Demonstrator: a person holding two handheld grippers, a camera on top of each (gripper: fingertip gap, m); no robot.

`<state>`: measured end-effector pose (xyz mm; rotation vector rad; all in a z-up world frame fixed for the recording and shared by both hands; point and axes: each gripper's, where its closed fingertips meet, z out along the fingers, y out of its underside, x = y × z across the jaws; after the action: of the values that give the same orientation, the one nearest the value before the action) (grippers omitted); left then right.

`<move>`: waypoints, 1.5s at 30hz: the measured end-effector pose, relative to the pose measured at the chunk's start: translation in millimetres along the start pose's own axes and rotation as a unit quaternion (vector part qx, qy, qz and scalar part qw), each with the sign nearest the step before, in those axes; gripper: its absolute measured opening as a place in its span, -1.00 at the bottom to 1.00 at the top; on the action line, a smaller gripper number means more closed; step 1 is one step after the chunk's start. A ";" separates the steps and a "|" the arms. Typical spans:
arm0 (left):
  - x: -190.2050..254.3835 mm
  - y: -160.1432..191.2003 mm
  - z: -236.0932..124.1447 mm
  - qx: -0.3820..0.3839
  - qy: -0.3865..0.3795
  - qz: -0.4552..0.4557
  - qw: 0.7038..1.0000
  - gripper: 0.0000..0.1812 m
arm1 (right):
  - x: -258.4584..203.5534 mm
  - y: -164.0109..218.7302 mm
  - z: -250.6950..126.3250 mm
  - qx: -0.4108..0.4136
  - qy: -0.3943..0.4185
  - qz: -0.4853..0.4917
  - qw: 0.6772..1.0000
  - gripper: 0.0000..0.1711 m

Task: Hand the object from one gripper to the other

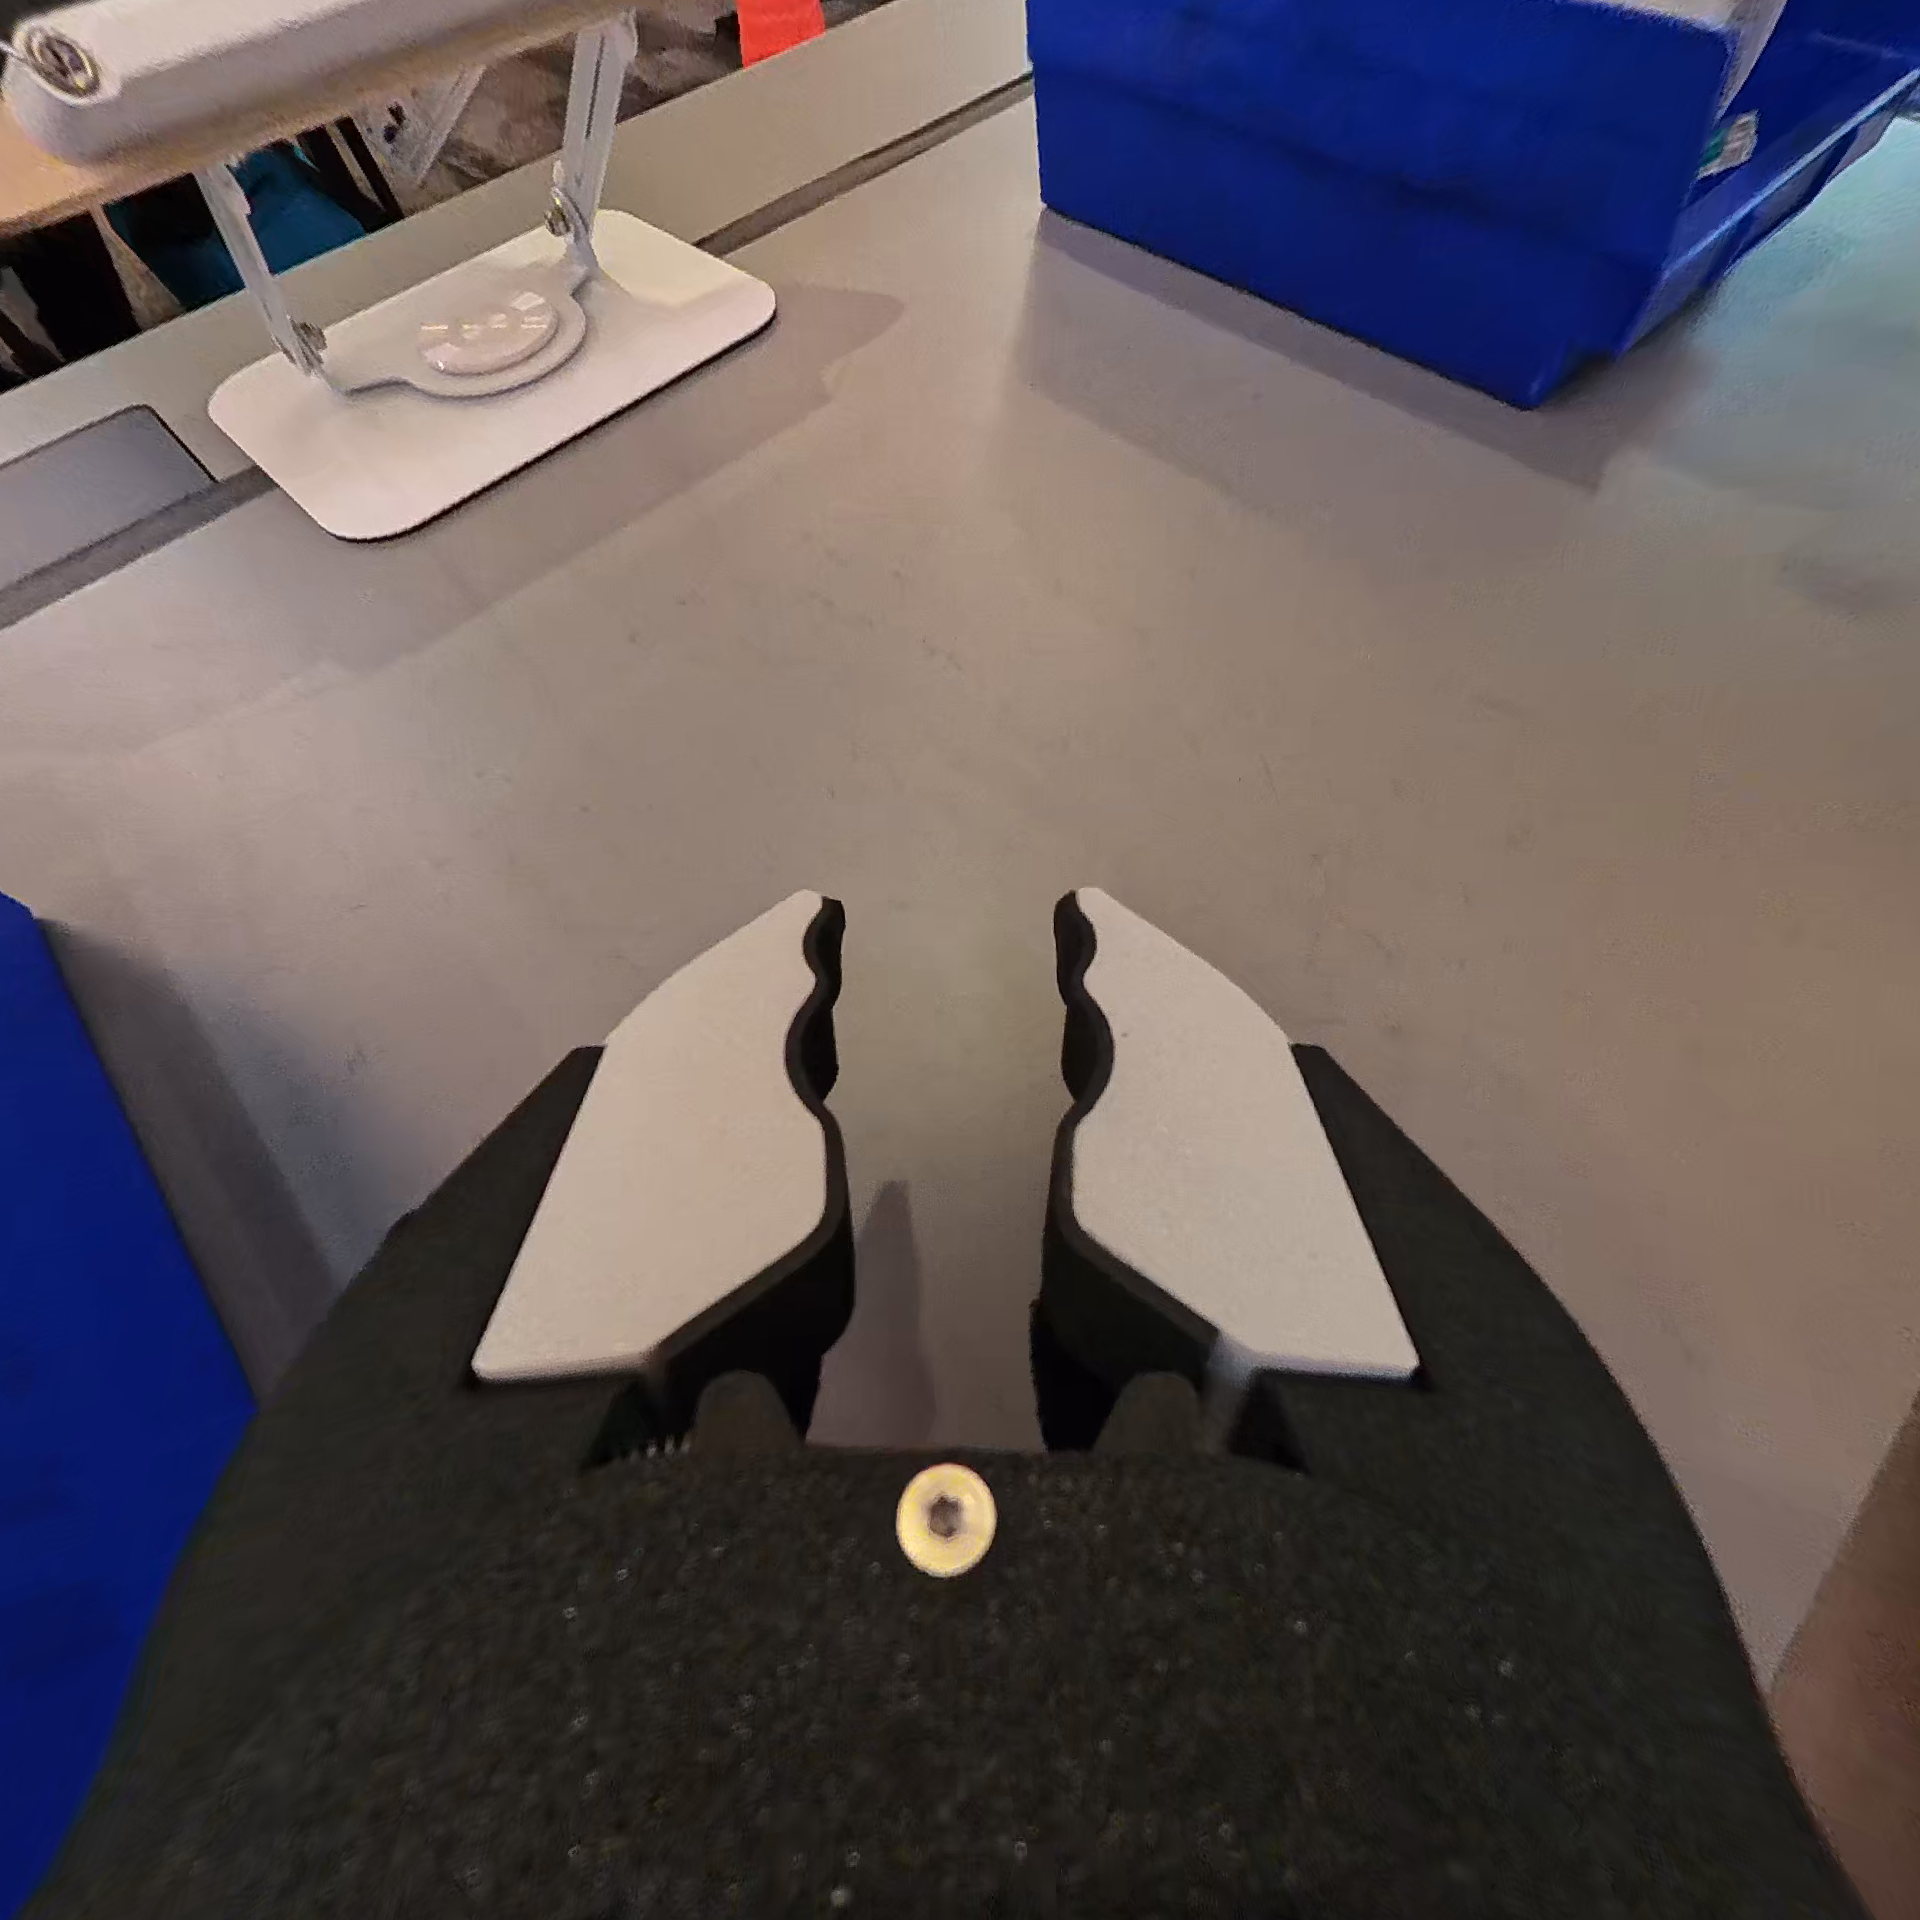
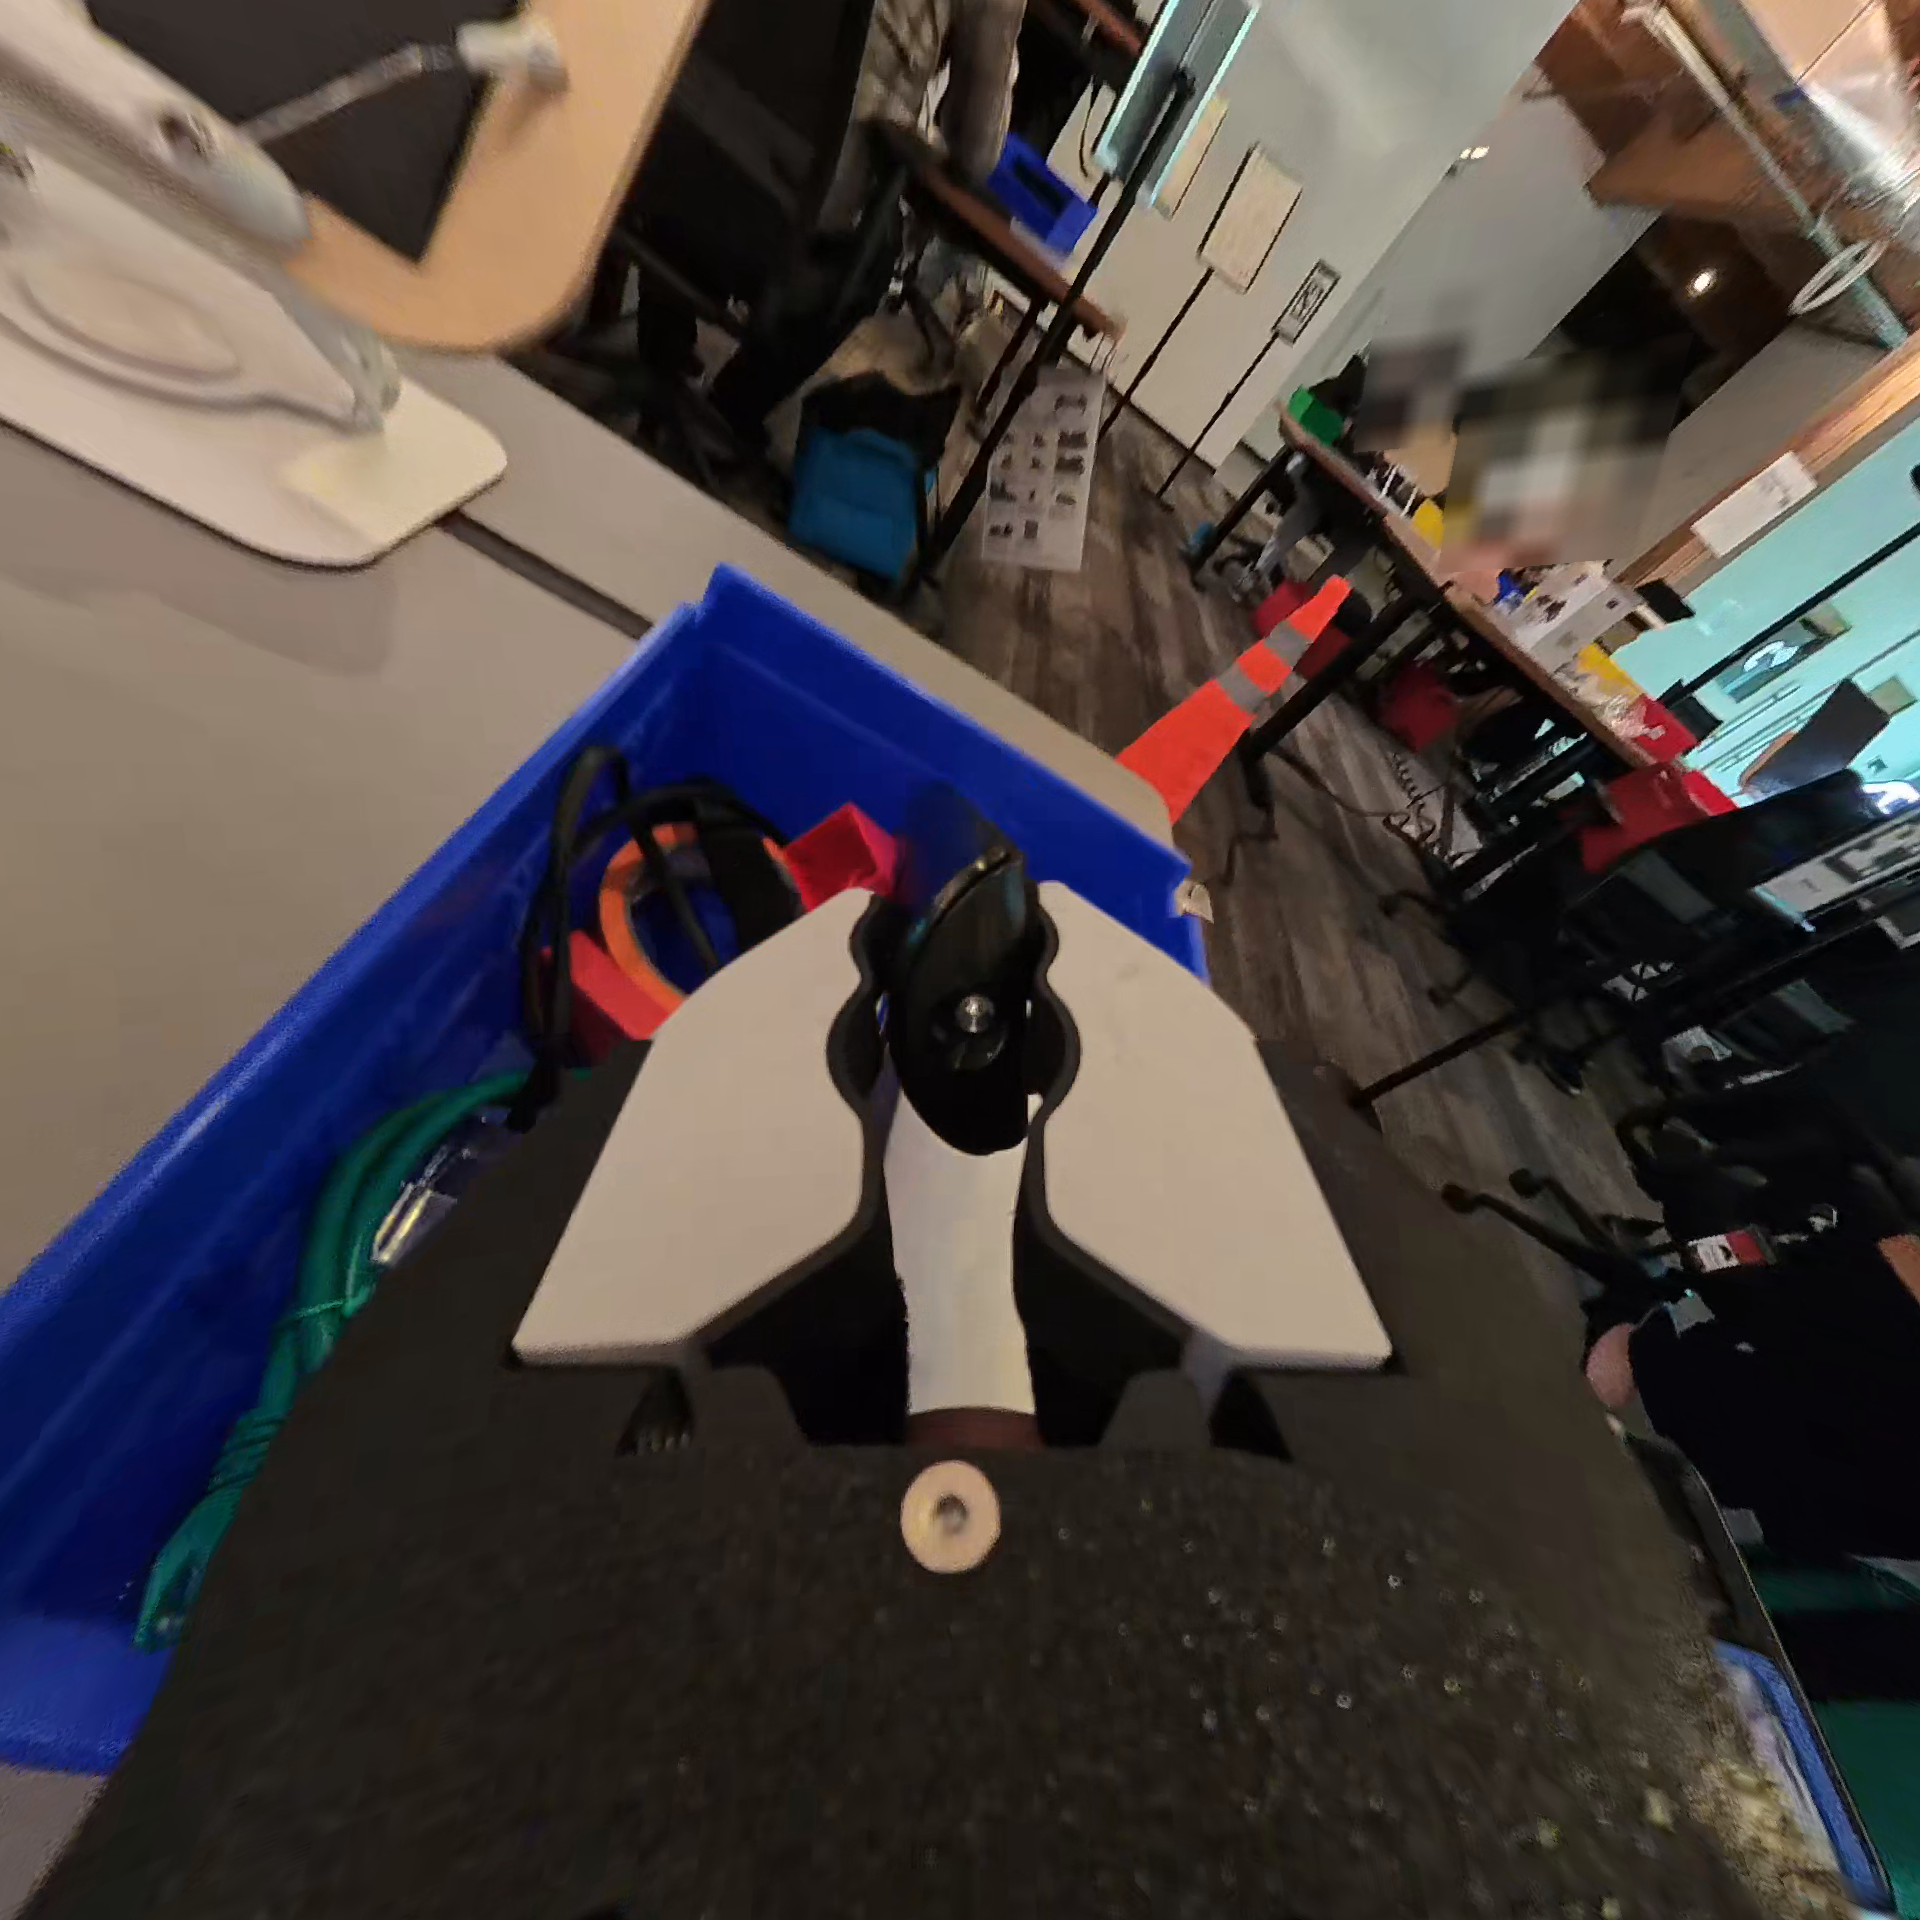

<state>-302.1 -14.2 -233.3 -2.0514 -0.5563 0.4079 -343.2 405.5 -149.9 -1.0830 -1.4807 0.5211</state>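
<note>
The left gripper [image 1: 948, 914] hangs over bare grey tabletop [image 1: 1039, 675], its jaws parted with nothing between them; open surface spreads ahead, bounded by a white stand [image 1: 499, 364] at the far left, a blue bin [image 1: 1403, 187] at the far right and another blue edge at the near left. The right gripper [image 2: 951, 925] has its jaws closed on a black object [image 2: 966, 1018] with a small screw, held above the blue bin [image 2: 810, 707] of cables [image 2: 343, 1226] and tape by the tabletop's right edge, floor beyond.
</note>
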 end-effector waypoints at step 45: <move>3.6 -2.6 1.8 0.022 0.023 -0.038 0.999 -0.42 | -189.9 -95.2 -142.9 0.078 -0.453 0.215 0.862 -0.51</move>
<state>-300.5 -9.8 -232.2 -1.9865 -0.5894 0.3240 -259.0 164.0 -139.1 -1.0873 -1.9313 1.6085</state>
